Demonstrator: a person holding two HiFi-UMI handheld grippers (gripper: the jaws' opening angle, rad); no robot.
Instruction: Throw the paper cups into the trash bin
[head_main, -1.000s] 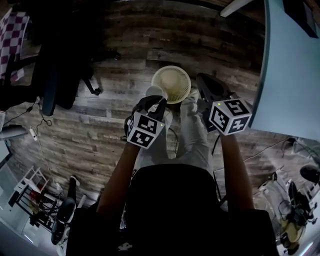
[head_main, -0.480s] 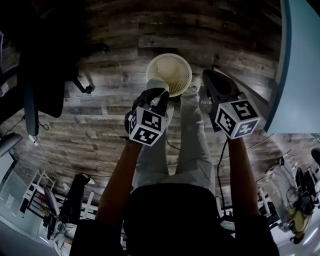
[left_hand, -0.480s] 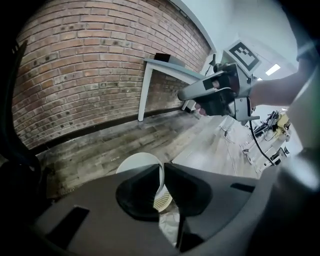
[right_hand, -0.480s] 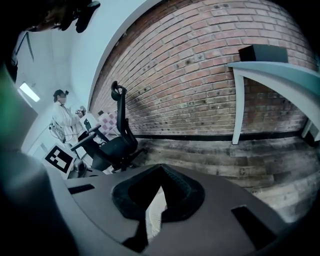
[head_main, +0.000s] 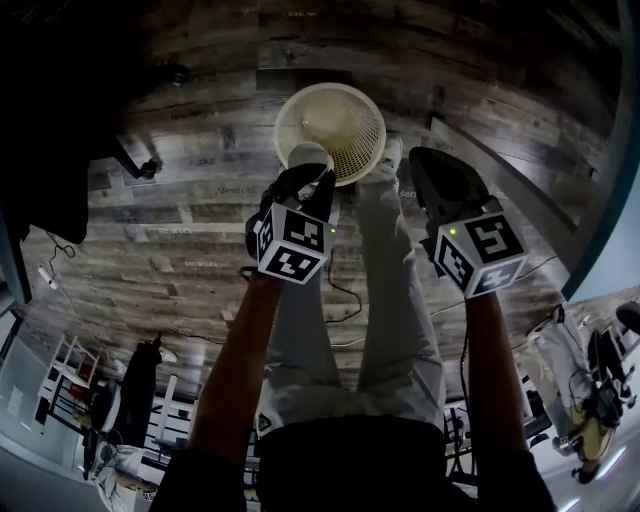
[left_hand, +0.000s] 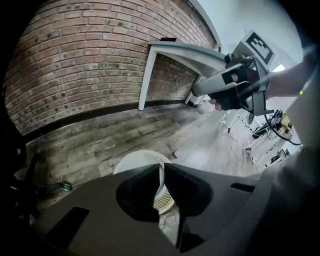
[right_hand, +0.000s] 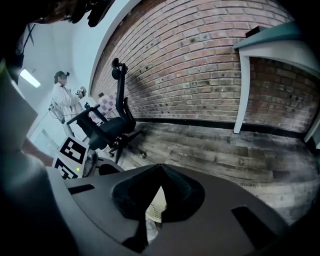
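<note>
Both grippers have come down toward the wooden floor (head_main: 180, 230) since the earlier frame, and the bin shows larger beneath them. The left gripper (head_main: 312, 182) pinches a white paper cup (head_main: 306, 155) by its thin wall, with its jaws nearly together on it. In the head view the cup overlaps the near rim of the cream mesh trash bin (head_main: 345, 120) rather than hanging over its middle. The right gripper (head_main: 420, 160) has its jaws pressed together on nothing and hangs just right of the bin.

Let go from here, the cup would likely strike the rim and tumble out onto the floor, because it has not cleared the edge. The grip on so thin a wall could also crease the cup, or leave it clinging to a pad when the jaws part. The empty gripper, if it comes lower, might knock the light bin aside.

Against the earlier frame, the office chair (head_main: 60, 170) at the left shows less, the cup is in the same grip, and the table (head_main: 625, 250) at the right has shrunk to a sliver.
</note>
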